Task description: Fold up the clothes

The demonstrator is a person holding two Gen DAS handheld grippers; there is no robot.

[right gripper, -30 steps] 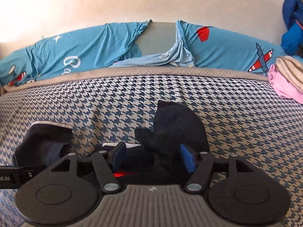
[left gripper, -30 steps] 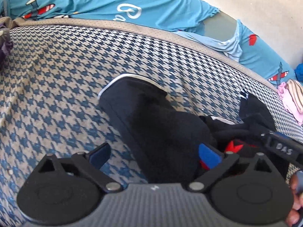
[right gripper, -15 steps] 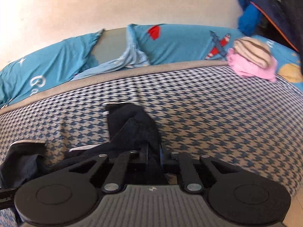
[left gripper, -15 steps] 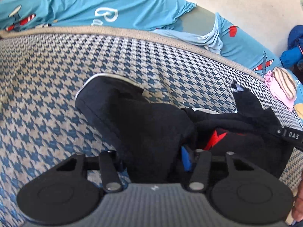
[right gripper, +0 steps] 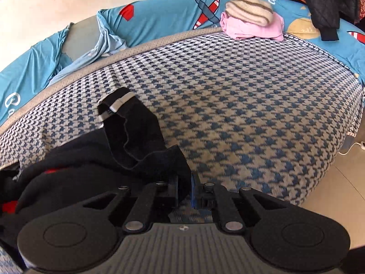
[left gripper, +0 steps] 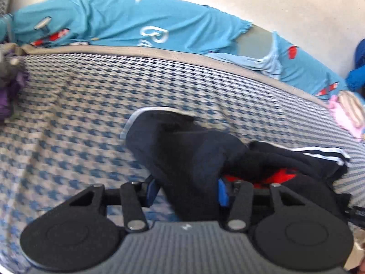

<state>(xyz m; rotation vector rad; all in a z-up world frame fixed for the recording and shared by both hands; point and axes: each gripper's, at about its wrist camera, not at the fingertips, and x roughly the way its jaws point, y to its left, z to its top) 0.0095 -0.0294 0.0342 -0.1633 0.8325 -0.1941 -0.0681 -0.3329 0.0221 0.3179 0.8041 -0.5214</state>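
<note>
A black garment (left gripper: 189,159) with white stripes and a red patch lies bunched on the houndstooth bed cover (left gripper: 79,118). My left gripper (left gripper: 187,193) is shut on a thick fold of it, blue pads pressing either side. In the right wrist view the same black garment (right gripper: 127,146) spreads left, one striped cuff (right gripper: 118,105) lying out on the cover. My right gripper (right gripper: 183,190) is shut on its near edge, the pads almost touching.
A blue printed sheet (left gripper: 127,25) is heaped along the wall behind the bed. A pink and cream folded pile (right gripper: 251,22) sits at the far right corner, with dark jackets (right gripper: 324,2) hanging beyond. The bed's right edge (right gripper: 342,141) drops to a tiled floor. Purple cloth (left gripper: 6,96) lies at far left.
Both grippers have closed on the black garment, from open a second ago. The right gripper has swung to the right, drawing the cloth with it; the striped cuff now lies stretched out.
</note>
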